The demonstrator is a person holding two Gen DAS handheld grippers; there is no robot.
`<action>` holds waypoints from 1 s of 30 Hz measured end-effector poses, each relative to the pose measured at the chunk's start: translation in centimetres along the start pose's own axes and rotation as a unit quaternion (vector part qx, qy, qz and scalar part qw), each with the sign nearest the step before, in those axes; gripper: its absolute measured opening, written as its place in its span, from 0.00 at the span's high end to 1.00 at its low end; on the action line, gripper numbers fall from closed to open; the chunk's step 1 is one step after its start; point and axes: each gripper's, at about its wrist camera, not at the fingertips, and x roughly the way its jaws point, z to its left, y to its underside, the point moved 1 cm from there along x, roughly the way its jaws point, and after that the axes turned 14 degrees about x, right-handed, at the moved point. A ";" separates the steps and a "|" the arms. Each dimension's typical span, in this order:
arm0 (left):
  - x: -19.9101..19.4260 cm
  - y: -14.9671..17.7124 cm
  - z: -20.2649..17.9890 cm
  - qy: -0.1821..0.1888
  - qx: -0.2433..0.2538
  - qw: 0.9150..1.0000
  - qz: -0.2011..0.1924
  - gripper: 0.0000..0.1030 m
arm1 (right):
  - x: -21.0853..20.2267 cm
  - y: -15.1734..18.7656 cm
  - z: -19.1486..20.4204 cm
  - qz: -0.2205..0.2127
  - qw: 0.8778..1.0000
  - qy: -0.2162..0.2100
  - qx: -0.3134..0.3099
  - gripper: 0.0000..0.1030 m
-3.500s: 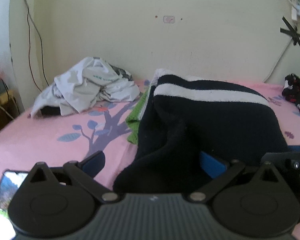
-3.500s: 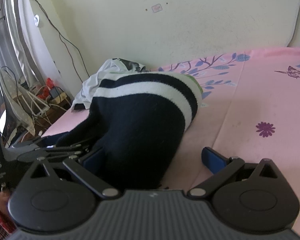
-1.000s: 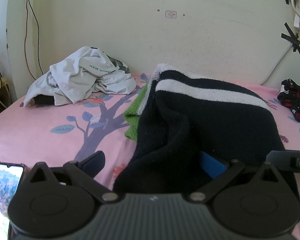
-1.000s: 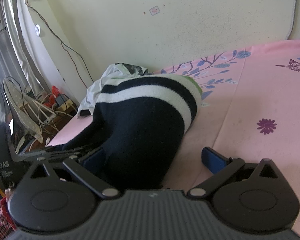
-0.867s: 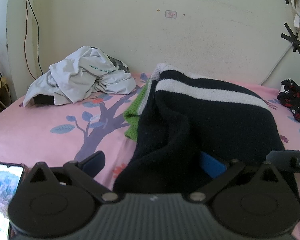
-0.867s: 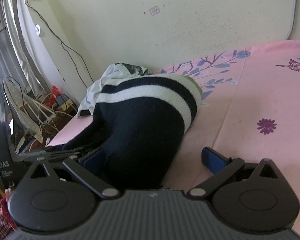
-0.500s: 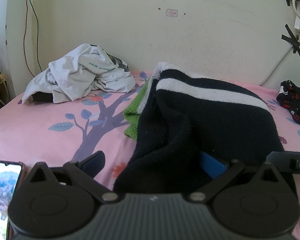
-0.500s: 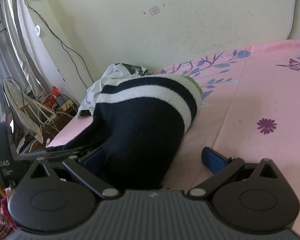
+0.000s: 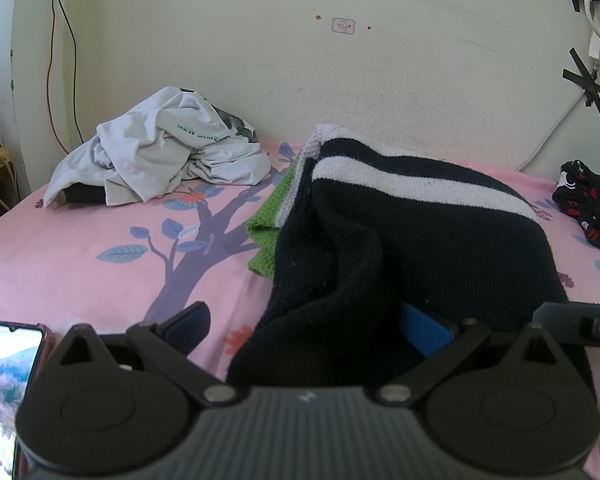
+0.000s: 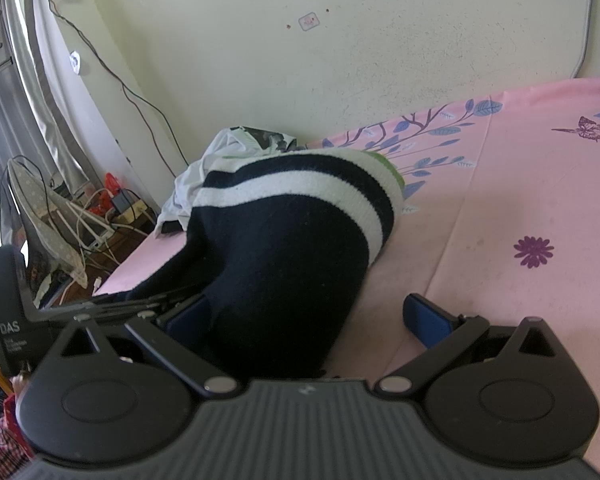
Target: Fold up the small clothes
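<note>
The fingers of both grippers stand spread wide, and neither pair clamps anything. The dark navy knitted sweater with white stripes (image 9: 412, 240) lies on the pink floral bed sheet (image 9: 100, 248), its long axis running away toward the wall. Its near hem drapes between the fingers of the left gripper (image 9: 304, 326) and the right gripper (image 10: 306, 316). Both grippers sit equally near that hem.
</note>
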 end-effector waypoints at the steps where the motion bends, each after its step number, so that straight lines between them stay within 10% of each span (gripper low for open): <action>1: 0.0 0.0 0.1 0.001 -0.001 1.000 0.001 0.00 | 0.0 0.0 0.0 0.000 1.000 0.000 0.000 0.06; 15: 0.4 0.0 0.3 0.012 -0.009 1.000 0.006 0.00 | -0.1 0.0 0.0 0.000 1.000 -0.002 0.004 0.06; 30: 1.7 -1.2 4.1 0.143 -0.049 0.985 0.079 0.00 | 1.4 -1.8 -0.6 0.014 0.998 -0.012 0.052 0.06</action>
